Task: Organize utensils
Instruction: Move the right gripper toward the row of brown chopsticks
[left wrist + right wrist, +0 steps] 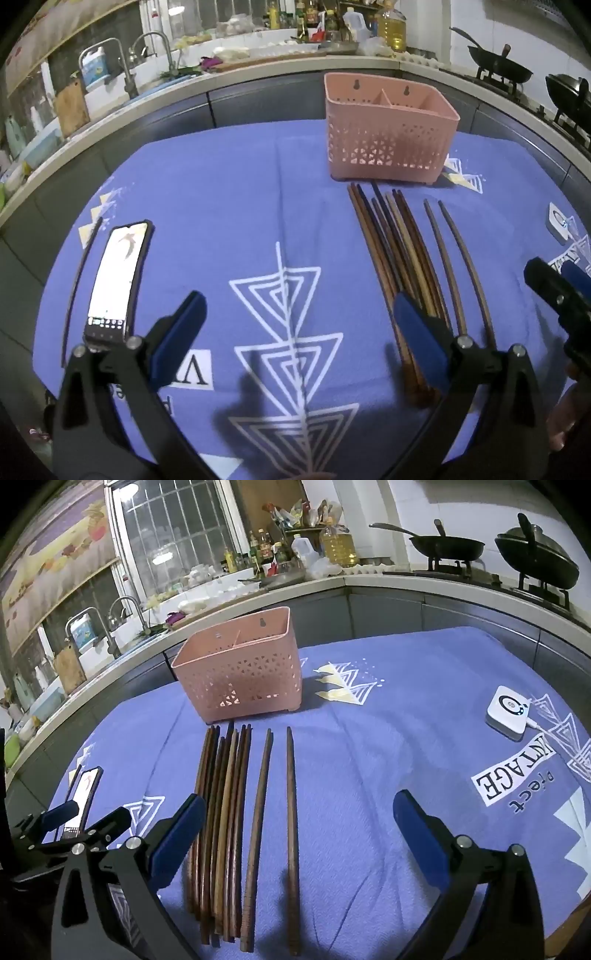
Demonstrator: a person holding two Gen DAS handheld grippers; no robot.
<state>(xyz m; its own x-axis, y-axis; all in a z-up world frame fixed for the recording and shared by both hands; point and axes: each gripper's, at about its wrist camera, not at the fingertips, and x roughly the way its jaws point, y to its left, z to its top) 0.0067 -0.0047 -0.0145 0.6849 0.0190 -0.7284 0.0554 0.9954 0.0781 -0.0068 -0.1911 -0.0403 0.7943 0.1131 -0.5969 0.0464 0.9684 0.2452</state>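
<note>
Plainly, the chopsticks (225, 823) are lying flat on the blue patterned cloth (369, 775) covering the bench, their long axes running away from the cameras toward the pink holder (240, 672), tips pointing at its foot and stopping just short of it. Most are bunching side by side in a tight bundle, while two single sticks (291, 834) are lying apart to the right of it. In the right wrist view the right claw (299, 834) is hanging over the near ends with its jaws spread wide and gripping nothing; the bundle is sitting just inside its left finger, and the outermost single stick is running almost down the middle of the gap. The left claw (295, 328) is likewise spread and empty, but its gap is framing bare cloth, with the bundle passing under its right finger, so the right claw is looking the better placed for a pick. Since the sticks are lying along the fingers' forward direction, a pinch across a stick seems the natural closing. The holder is standing upright beyond the sticks, well apart from both claws; a divider is splitting it into compartments, and as far as the open top shows, nothing is sitting inside. A phone (114, 280) with a lit screen is resting off to the left, and a small white device (508, 710) off to the right.
</note>
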